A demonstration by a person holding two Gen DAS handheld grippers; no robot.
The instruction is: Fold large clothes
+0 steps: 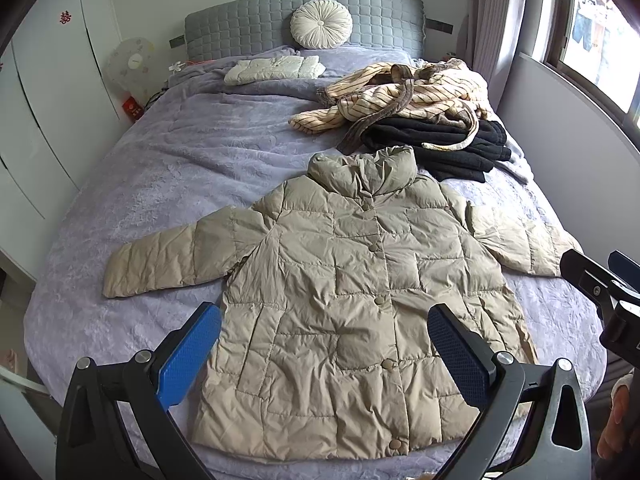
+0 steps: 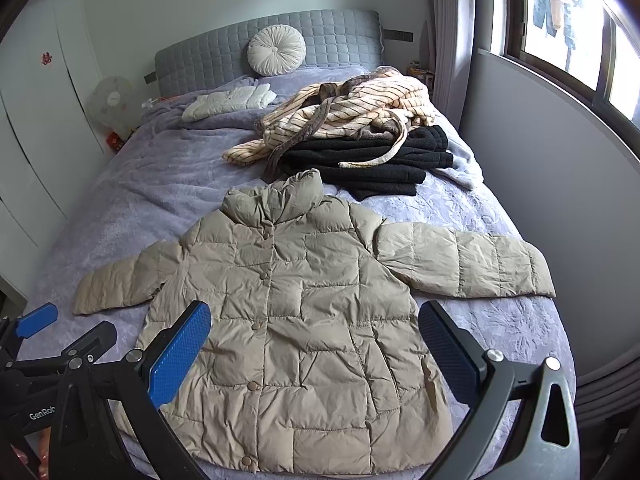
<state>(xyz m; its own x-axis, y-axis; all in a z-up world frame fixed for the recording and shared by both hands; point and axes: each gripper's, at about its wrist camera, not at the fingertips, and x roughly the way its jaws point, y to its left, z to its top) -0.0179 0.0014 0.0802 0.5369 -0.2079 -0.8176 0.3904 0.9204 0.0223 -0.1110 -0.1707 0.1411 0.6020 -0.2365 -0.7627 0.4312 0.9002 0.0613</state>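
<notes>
A beige quilted jacket [image 1: 340, 300] is laid flat on its back near the foot of the bed [image 1: 140, 200], buttoned up the front, collar pointing toward the headboard [image 1: 240, 28], both sleeves spread out to the sides. The left gripper [image 1: 324, 344] is held above the lower hem of the jacket with its blue-padded fingers [image 1: 188, 356] spread wide, nothing caught between them. The right gripper [image 2: 314, 344] is likewise held above the lower half of the jacket, fingers [image 2: 180, 356] parted wide and gripping nothing. From the left wrist view, the right gripper is glimpsed at the right edge, just beyond the cuff of the sleeve on that side, and part of a hand [image 1: 618, 420] is seen below it. From the right wrist view, the left gripper is seen at the lower left, near the cuff of the other sleeve. Further up the bed, on the window side, a striped cream robe [image 1: 412, 92] is heaped on top of a folded black garment [image 1: 452, 144], which lies just beyond the jacket's collar. A folded white garment [image 1: 272, 70] is placed near the headboard, and a round cream cushion [image 1: 321, 23] is propped against the padding. A small fan [image 1: 130, 64] is stood beside the bed on the wardrobe side.
</notes>
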